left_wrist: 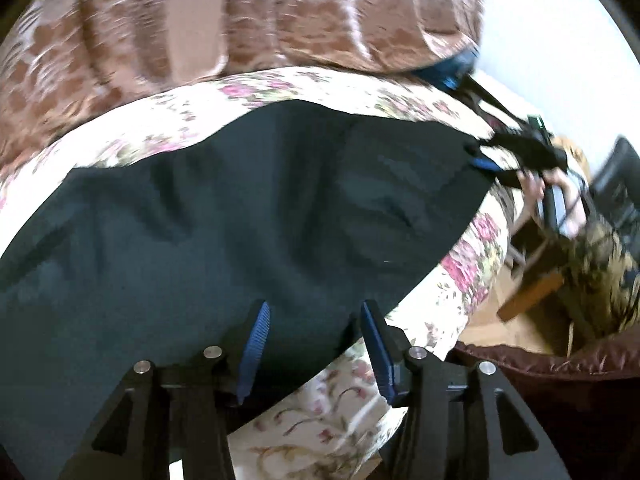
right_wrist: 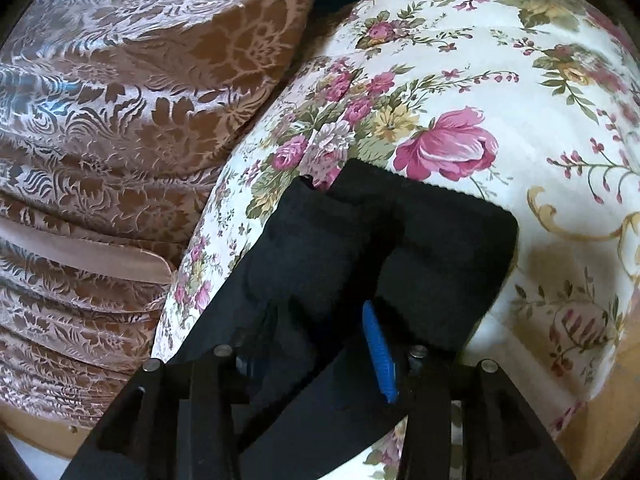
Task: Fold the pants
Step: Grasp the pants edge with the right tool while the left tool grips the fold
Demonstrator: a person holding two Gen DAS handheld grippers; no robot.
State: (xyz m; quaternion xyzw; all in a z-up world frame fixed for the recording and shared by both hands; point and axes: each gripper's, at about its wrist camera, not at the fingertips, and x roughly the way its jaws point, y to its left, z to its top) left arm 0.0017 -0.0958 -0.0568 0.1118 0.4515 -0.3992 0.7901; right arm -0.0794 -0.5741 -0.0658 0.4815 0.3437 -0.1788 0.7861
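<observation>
Floral bedding [right_wrist: 500,92] carries the dark pants [left_wrist: 240,216], with a brown quilt [left_wrist: 200,20] behind. Left gripper [left_wrist: 314,344] tilts down over their near edge, jaws apart, empty. Right gripper [right_wrist: 316,344] tilts down at the cuffs, jaws parted, cloth between them, grip unclear

A bed carries everything, covered by a cream sheet [right_wrist: 460,80] printed with pink roses and green leaves. Dark pants [left_wrist: 240,220] lie spread flat on the sheet, one end reaching toward its edge. Along the far side, a brown and silver patterned quilt [left_wrist: 280,12] lies bunched, touching the sheet.
</observation>
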